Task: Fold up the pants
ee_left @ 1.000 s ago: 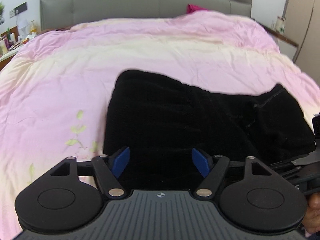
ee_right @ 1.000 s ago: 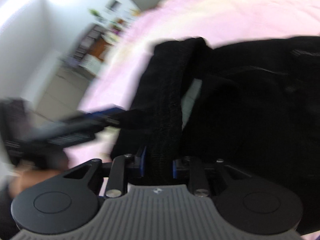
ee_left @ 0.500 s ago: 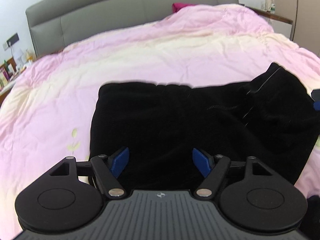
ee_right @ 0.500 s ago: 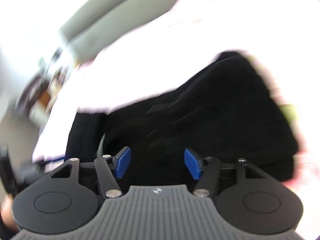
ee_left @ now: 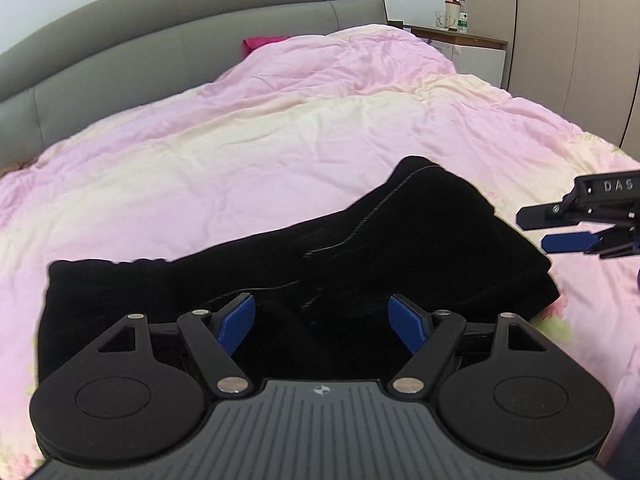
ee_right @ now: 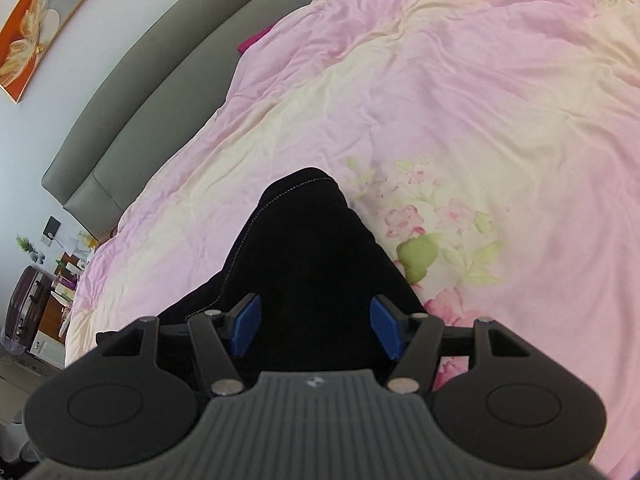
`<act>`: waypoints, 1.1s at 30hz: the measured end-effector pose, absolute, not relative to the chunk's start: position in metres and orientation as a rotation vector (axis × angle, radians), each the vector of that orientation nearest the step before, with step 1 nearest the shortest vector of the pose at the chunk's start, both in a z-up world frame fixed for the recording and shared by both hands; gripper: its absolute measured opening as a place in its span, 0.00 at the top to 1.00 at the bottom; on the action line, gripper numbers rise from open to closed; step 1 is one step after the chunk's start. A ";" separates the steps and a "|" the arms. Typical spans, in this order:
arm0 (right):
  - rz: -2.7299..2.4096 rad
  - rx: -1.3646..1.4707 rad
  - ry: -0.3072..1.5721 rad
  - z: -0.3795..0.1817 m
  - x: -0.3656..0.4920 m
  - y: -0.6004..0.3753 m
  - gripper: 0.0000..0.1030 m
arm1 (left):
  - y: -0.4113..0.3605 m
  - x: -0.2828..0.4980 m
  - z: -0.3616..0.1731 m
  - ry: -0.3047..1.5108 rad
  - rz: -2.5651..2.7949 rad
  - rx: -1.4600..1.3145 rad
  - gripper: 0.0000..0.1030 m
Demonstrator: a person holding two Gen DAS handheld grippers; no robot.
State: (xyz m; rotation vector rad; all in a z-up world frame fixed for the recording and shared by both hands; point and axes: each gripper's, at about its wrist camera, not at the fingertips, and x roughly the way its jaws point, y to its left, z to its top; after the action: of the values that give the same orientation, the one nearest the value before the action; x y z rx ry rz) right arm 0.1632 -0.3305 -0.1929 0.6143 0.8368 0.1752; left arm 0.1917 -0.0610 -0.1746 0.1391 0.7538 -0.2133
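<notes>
The black pants (ee_left: 360, 248) lie folded in a bundle on the pink and cream duvet (ee_left: 248, 136). My left gripper (ee_left: 322, 322) is open and empty, just above the bundle's near edge. My right gripper (ee_right: 314, 326) is open and empty over the bundle's right end (ee_right: 304, 240). It also shows in the left wrist view (ee_left: 572, 226) at the far right, beside the pants and apart from them.
A grey padded headboard (ee_left: 160, 40) runs along the back. A nightstand (ee_left: 460, 40) with a cup and bottles stands at the back right, next to beige wardrobe doors (ee_left: 560, 40). Cluttered shelves (ee_right: 48, 292) stand left of the bed.
My right gripper let go of the pants fabric, opened and drew back to the right. The pants settled into a folded bundle. My left gripper stayed open and its view swung right.
</notes>
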 end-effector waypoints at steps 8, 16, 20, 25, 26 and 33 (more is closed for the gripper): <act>0.193 0.522 0.850 -0.201 0.170 -0.330 0.56 | -0.097 0.215 -0.191 0.760 -0.312 0.069 0.14; 0.262 0.127 1.057 -0.227 0.173 -0.268 0.57 | -0.092 0.215 -0.243 1.015 -0.270 0.090 0.09; 0.285 0.106 1.138 -0.235 0.171 -0.258 0.58 | -0.066 0.216 -0.232 1.042 -0.262 -0.058 0.14; 0.249 0.294 1.052 -0.215 0.165 -0.289 0.58 | -0.060 0.211 -0.195 0.922 -0.233 -0.095 0.15; 0.243 0.307 1.043 -0.213 0.165 -0.292 0.58 | -0.061 0.211 -0.189 0.901 -0.240 -0.101 0.15; 0.231 0.367 1.016 -0.204 0.161 -0.304 0.55 | -0.084 0.218 -0.176 0.842 -0.325 -0.096 0.14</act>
State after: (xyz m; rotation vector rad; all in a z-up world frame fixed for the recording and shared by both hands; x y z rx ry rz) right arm 0.1607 -0.3037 -0.2040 0.3668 1.0160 0.2313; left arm 0.2182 -0.0837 -0.1760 -0.0960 0.8415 -0.3254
